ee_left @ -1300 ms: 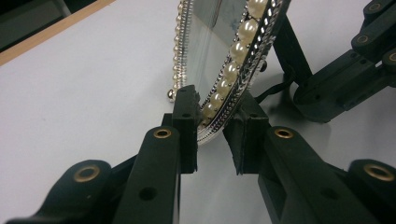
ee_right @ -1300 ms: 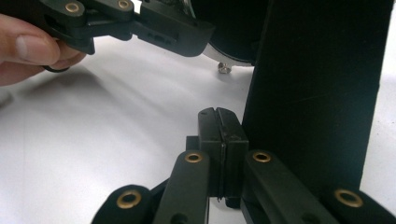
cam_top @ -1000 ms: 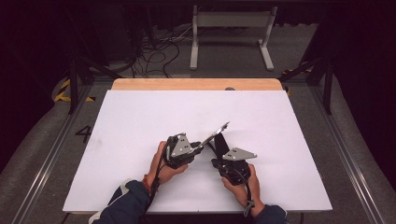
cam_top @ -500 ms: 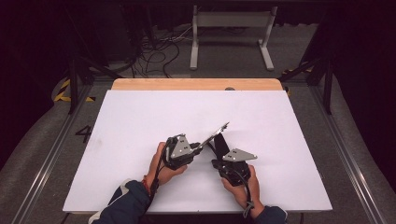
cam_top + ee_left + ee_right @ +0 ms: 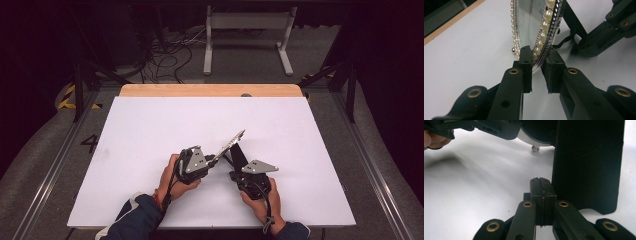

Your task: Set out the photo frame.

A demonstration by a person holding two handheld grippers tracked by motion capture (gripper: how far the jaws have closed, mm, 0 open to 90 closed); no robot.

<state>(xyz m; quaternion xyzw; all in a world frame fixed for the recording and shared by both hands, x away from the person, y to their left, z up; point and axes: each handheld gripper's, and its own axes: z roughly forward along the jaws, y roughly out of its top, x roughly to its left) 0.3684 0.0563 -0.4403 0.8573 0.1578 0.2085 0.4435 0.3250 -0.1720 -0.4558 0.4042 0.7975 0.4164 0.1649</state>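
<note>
A silver picture frame edged with pearls (image 5: 231,142) stands tilted near the middle of the white table. My left gripper (image 5: 216,158) is shut on its lower rim. In the left gripper view both pads press on the pearl rim (image 5: 537,58), and the glass (image 5: 529,17) rises beyond them. The frame's black back stand (image 5: 586,165) reaches down to the table just right of my right gripper (image 5: 541,185), whose jaws are shut together beside it with nothing seen between them. In the high view the right gripper (image 5: 237,167) sits right behind the stand (image 5: 239,156).
The white table sheet (image 5: 150,125) spreads wide on all sides, with a wooden strip (image 5: 210,90) along its far edge. Cables and a metal stand (image 5: 247,30) lie on the floor beyond. A small silver foot of the frame (image 5: 534,148) touches the table.
</note>
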